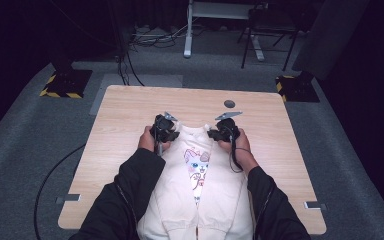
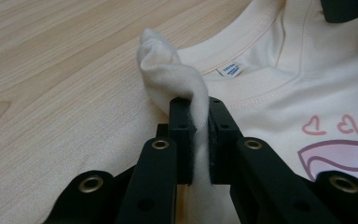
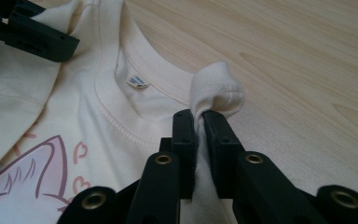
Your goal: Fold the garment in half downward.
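My left claw is pinching a bunched fold of the cream T-shirt at its shoulder, just beside the collar; the cloth puffs up in a soft knot above the 2 jaws, which are pressed tight on it. My right claw is clamped the same way on the other shoulder, with a small rounded lump of fabric standing up past the jaws. The T-shirt lies flat on the wooden counter, front up, its collar pointing away from me and its hem toward my edge. A cartoon cat print with pink hearts sits on the chest. Inside the collar I see a small white label with blue lettering too small to read. Both claws sit near each other, 1 on each side of the neck opening.
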`<state>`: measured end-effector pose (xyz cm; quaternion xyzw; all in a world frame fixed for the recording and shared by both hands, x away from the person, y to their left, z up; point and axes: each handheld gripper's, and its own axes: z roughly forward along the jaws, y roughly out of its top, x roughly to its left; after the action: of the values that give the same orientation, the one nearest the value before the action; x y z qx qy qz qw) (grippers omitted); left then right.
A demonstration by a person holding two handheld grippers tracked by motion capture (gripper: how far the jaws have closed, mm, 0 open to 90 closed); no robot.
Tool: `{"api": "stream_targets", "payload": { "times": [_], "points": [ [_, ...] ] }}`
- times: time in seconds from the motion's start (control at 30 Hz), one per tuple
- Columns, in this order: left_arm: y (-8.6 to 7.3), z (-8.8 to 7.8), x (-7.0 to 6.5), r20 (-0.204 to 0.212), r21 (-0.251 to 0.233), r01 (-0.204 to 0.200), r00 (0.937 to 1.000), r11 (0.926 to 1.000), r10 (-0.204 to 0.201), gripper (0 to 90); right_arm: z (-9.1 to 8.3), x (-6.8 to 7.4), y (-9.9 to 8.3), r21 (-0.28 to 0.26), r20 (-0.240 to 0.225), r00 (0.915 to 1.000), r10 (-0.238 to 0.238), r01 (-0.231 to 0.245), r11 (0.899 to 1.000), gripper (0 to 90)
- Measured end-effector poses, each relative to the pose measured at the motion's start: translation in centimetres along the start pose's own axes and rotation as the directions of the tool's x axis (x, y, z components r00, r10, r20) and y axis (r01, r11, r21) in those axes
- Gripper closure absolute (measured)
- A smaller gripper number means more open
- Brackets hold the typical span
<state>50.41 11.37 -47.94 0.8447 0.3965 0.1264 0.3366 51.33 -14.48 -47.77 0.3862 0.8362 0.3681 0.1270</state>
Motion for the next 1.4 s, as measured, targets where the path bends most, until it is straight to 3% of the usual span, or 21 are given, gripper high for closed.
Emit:
{"api": "stream_targets", "payload": {
  "times": [0.4, 0.77, 0.87, 1.13, 1.4],
  "points": [
    [0.0, -2.4, -0.9, 0.026, -0.042, -0.055, 0.9981, 0.9976, 0.057, 84.3, -2.3, 1.2, 0.2, -0.049, -0.064, 0.9968, -0.048, 0.045, 0.998, 84.9],
    [-1.0, -5.4, -1.8, 0.073, -0.105, -0.108, 0.9906, 0.9886, 0.116, 84.0, -5.5, 2.4, -0.4, -0.122, -0.116, 0.9897, -0.084, 0.069, 0.99, 84.9],
    [-1.6, -6.3, -2.3, 0.093, -0.126, -0.122, 0.9867, 0.9845, 0.134, 83.7, -6.6, 2.8, -0.8, -0.151, -0.139, 0.9846, -0.106, 0.085, 0.985, 84.8],
    [-3.0, -8.2, -4.2, 0.14, -0.144, -0.21, 0.9631, 0.967, 0.23, 82.7, -9.1, 4.9, -2.3, -0.189, -0.2, 0.9619, -0.186, 0.149, 0.971, 84.8],
    [-4.9, -9.1, -5.8, 0.167, -0.143, -0.239, 0.9506, 0.9605, 0.261, 82.0, -10.4, 6.8, -4.1, -0.19, -0.243, 0.9406, -0.237, 0.194, 0.963, 84.8]
  ]
}}
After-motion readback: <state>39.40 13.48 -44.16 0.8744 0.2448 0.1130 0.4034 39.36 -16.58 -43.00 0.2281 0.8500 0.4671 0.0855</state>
